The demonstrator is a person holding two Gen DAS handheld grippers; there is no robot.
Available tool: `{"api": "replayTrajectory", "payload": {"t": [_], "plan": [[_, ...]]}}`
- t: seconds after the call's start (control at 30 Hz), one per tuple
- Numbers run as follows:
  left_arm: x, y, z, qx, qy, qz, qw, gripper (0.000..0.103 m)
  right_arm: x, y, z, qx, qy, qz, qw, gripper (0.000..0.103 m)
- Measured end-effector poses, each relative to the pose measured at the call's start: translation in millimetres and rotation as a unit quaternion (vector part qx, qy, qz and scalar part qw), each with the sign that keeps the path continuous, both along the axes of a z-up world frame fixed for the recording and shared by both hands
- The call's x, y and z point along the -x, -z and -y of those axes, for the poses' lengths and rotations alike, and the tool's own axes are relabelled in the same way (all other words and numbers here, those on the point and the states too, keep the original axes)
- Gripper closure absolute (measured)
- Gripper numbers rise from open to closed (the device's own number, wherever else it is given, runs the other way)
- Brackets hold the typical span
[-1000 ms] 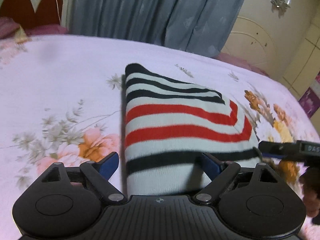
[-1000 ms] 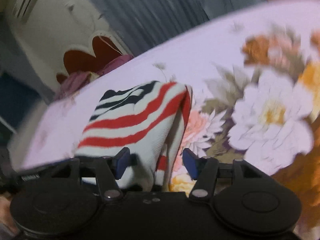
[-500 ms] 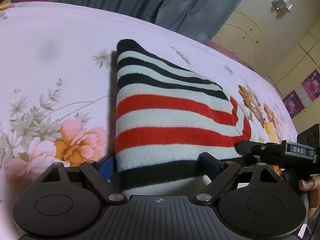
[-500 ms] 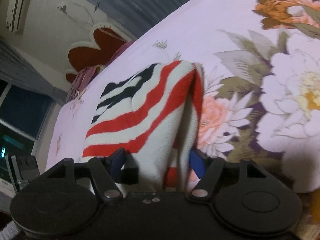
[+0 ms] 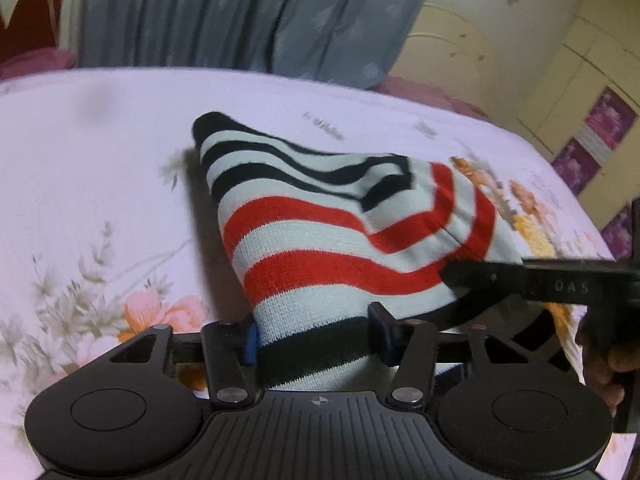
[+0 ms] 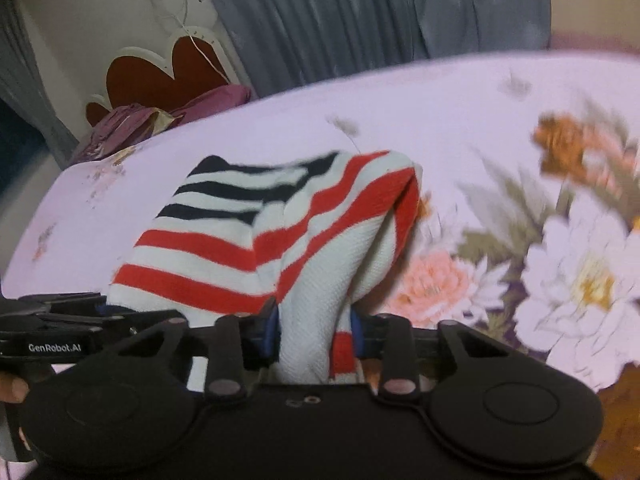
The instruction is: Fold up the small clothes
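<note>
I am gripping the red, black and white striped knit garment (image 5: 340, 232) with both tools, left tool (image 5: 316, 336) and right tool (image 6: 314, 330) each clamping its near edge above the floral pink bedsheet (image 5: 100, 184). An uneven pull could be skewing the fold. Only the right view is showing the loose layers gaping.

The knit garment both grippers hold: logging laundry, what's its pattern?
White knit garment with black and red horizontal stripes, clearest in the left wrist view.

— What do you look like?
— My left gripper (image 5: 316, 334): matte black, blue fingertips (image 5: 251, 340), silver screws, ribbed body.
— The other?
— My right gripper (image 6: 314, 332) matches; "GenRobot.AI" lettering lower left.
</note>
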State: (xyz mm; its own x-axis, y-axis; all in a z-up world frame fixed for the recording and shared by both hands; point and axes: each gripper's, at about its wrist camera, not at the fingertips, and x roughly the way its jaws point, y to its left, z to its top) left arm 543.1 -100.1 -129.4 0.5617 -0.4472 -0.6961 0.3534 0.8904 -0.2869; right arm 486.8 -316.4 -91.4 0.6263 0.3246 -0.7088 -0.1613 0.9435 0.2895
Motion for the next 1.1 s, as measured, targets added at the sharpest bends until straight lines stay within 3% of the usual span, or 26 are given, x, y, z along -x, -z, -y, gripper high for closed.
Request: {"api": "replayTrajectory", "payload": {"t": [0.1,0.3,0.47,0.6,0.63,0.7,0.73,0.83,0.93,1.03,1.1], "plan": [[9,-16,-15,-0.001,0.012,0.022,0.9997,0.053,9,-20,-25,0.030,-0.005,0.022,0.999,0.073],[22,-40,-93,0.000,0.004,0.044,0.9990,0.053,11,-38,-93,0.040,-0.018,0.051,0.998,0.073],[30,-44,-177,-0.025,-0.021,0.039,0.9987,0.052,-4,-27,-166,0.023,-0.048,0.049,0.997,0.073],[32,-29,-224,-0.043,-0.030,0.023,0.9984,0.051,-13,-8,-207,0.005,-0.064,0.030,0.998,0.073],[29,-20,-233,-0.047,-0.031,0.012,0.9983,0.049,-15,-2,-213,0.006,-0.064,0.023,0.998,0.073],[27,2,-251,-0.054,-0.051,0.001,0.9973,0.022,-22,23,-220,0.026,-0.051,-0.005,0.998,0.070],[29,8,-258,-0.041,-0.058,0.005,0.9975,0.019,-24,35,-218,0.030,-0.038,-0.019,0.999,0.068],[30,15,-263,-0.011,-0.075,0.003,0.9971,0.019,-25,44,-200,-0.009,-0.015,-0.020,1.000,0.065],[42,-1,-251,-0.051,-0.085,0.049,0.9939,0.019,-24,30,-198,0.015,-0.019,-0.015,1.000,0.064],[52,-27,-260,-0.051,-0.099,0.114,0.9871,0.019,-6,-5,-199,0.060,0.005,0.062,0.996,0.059],[38,-32,-254,-0.049,-0.069,0.115,0.9897,0.021,-14,-19,-201,0.063,-0.011,0.079,0.995,0.066]]}}
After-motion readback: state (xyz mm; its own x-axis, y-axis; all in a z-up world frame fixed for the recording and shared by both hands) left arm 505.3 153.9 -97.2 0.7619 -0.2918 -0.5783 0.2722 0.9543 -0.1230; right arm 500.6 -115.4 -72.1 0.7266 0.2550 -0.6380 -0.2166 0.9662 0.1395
